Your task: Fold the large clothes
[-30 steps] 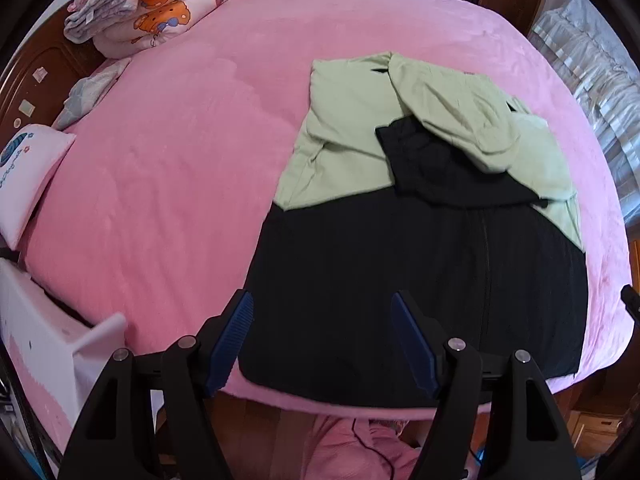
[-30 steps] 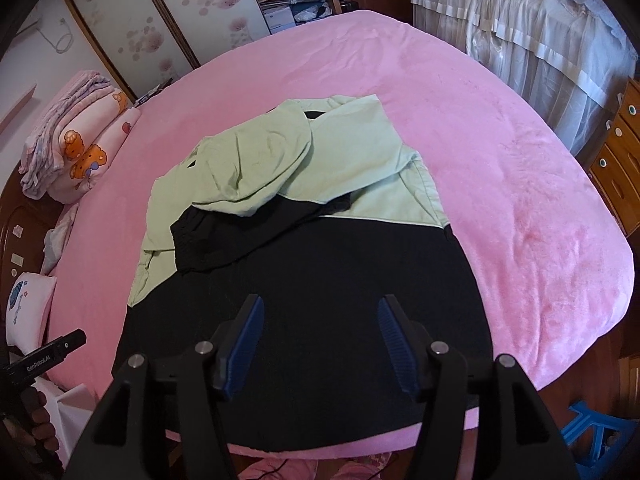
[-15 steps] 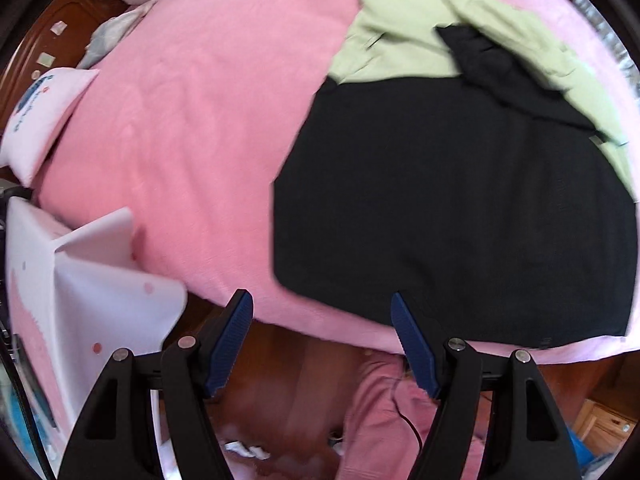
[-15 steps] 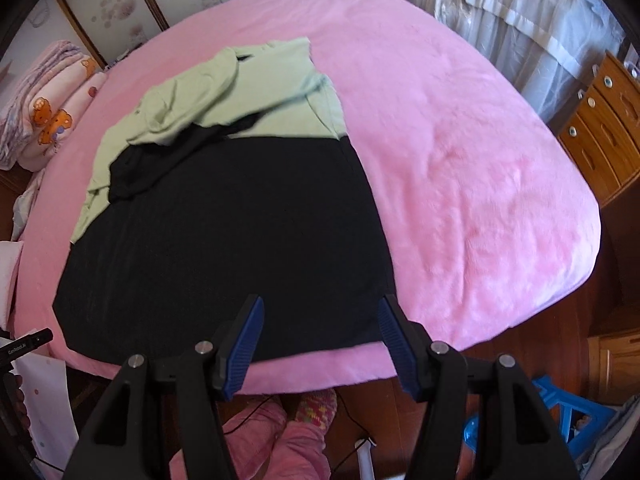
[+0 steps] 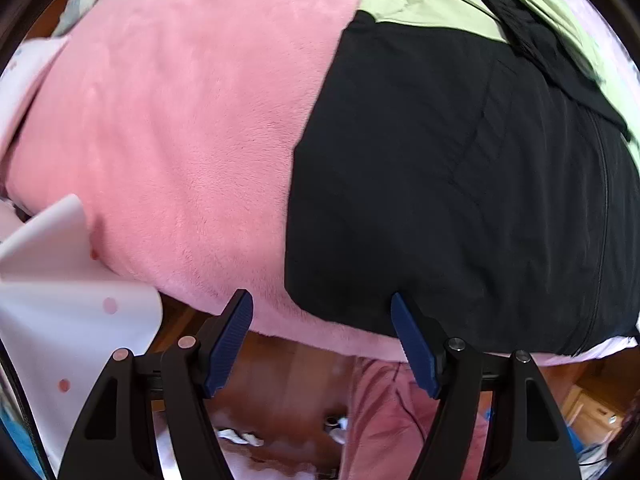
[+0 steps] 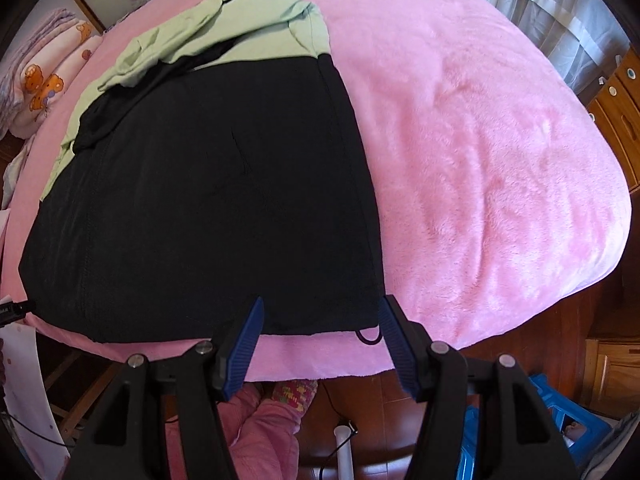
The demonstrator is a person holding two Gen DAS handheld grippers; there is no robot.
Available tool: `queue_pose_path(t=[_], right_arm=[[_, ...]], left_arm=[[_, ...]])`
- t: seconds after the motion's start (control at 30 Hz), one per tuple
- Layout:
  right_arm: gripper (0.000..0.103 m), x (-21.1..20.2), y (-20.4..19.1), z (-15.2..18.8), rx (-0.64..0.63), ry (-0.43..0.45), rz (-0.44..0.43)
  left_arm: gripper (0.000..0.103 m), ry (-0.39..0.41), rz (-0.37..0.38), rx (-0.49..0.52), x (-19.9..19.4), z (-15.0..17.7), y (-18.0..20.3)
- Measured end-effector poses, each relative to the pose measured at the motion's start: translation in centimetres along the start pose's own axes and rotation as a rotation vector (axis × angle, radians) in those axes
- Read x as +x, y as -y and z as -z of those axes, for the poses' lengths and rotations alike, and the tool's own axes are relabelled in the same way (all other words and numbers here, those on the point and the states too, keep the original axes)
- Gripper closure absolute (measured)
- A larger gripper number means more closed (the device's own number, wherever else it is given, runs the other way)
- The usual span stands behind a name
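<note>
Both grippers, left gripper (image 5: pixel 322 338) and right gripper (image 6: pixel 320 336), hang wide apart, gripping nothing, at six o'clock over the black-and-green jacket's (image 6: pixel 208 184) hem on the pink bed (image 6: pixel 480 140).

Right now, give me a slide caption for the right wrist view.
Open right gripper poised over the near corner of a black-and-green jacket spread on a pink blanket.

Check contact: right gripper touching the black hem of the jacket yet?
Cannot tell. In the right wrist view the right gripper has open jaws straddling the corner of the jacket; the pads overlap the fabric edge in the image, but depth is unclear.
</note>
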State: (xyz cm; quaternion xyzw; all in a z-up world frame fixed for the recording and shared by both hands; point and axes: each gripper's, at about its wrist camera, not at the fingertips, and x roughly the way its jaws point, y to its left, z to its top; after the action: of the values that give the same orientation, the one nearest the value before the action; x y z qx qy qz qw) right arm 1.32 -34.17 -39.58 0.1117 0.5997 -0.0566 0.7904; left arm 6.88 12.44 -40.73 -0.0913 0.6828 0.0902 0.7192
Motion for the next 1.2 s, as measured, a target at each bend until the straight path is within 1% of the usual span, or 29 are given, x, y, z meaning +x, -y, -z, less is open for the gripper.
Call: queue_pose_path(t=[0.13,0.23,0.37,0.47,0.53,0.57,0.63,0.67,0.7,0.77,0.8,0.83,0.87,0.9,1.03,1.07,1.2], right_arm=[[0.043,1.0,0.6,0.0,0.035,-0.02,-0.028],[0.043,1.5,1.2,-0.2,0.091,-0.032,-0.06],[0.043,2.1,1.9,-0.5,0.167,-0.046,-0.087],[0.044,2.4,2.7,-0.7,0.22,-0.056,-0.111],[0.045,2.6,3.2,-0.8,0.242,-0.064,-0.123],[0.046,2.7,3.3,-0.9,0.248,-0.071,-0.124],[0.049,2.8,3.4,-1.0,0.246,-0.081,-0.115],[0.052,2.8,3.3,-1.0,0.242,-0.085,-0.109],[0.055,2.8,3.3,-1.0,0.237,-0.088,-0.102],[0.067,2.7,3.0,-0.9,0.225,-0.093,-0.078],[0.07,2.7,3.1,-0.9,0.223,-0.096,-0.07],[0.076,2.6,3.1,-0.8,0.224,-0.097,-0.065],[0.08,2.5,3.3,-0.8,0.229,-0.099,-0.065],[0.082,2.4,3.5,-0.7,0.236,-0.101,-0.066],[0.085,2.2,3.3,-0.6,0.238,-0.108,-0.072],[0.09,2.0,3.1,-0.7,0.225,-0.111,-0.069],[0.094,1.6,2.2,-1.3,0.207,-0.125,-0.063]], left_arm=[[0.033,-0.012,0.095,-0.074,0.8,-0.5,-1.7],[0.033,-0.024,0.155,-0.114,1.4,-1.0,-2.6],[0.033,-0.013,0.199,-0.132,1.9,-1.3,-3.1],[0.033,-0.038,0.228,-0.163,2.5,-1.4,-3.3],[0.038,-0.066,0.276,-0.217,3.1,-1.4,-3.9],[0.043,-0.073,0.297,-0.243,3.3,-1.3,-4.2],[0.05,-0.067,0.318,-0.287,3.6,-0.9,-4.7],[0.056,-0.062,0.317,-0.297,3.5,-0.8,-4.8],[0.059,-0.053,0.309,-0.308,3.4,-0.6,-4.9],[0.066,-0.031,0.299,-0.314,3.0,-0.3,-4.8],[0.071,-0.02,0.288,-0.315,2.6,-0.1,-4.7],[0.075,0.0,0.275,-0.309,2.1,0.1,-4.5],[0.077,0.02,0.261,-0.303,1.5,0.1,-3.9],[0.08,0.039,0.243,-0.293,1.0,0.4,-3.3],[0.085,0.118,0.161,-0.257,-1.6,0.6,-1.5],[0.085,0.13,0.152,-0.257,-2.1,0.8,-1.2],[0.085,0.151,0.126,-0.271,-4.1,1.6,-0.3]])
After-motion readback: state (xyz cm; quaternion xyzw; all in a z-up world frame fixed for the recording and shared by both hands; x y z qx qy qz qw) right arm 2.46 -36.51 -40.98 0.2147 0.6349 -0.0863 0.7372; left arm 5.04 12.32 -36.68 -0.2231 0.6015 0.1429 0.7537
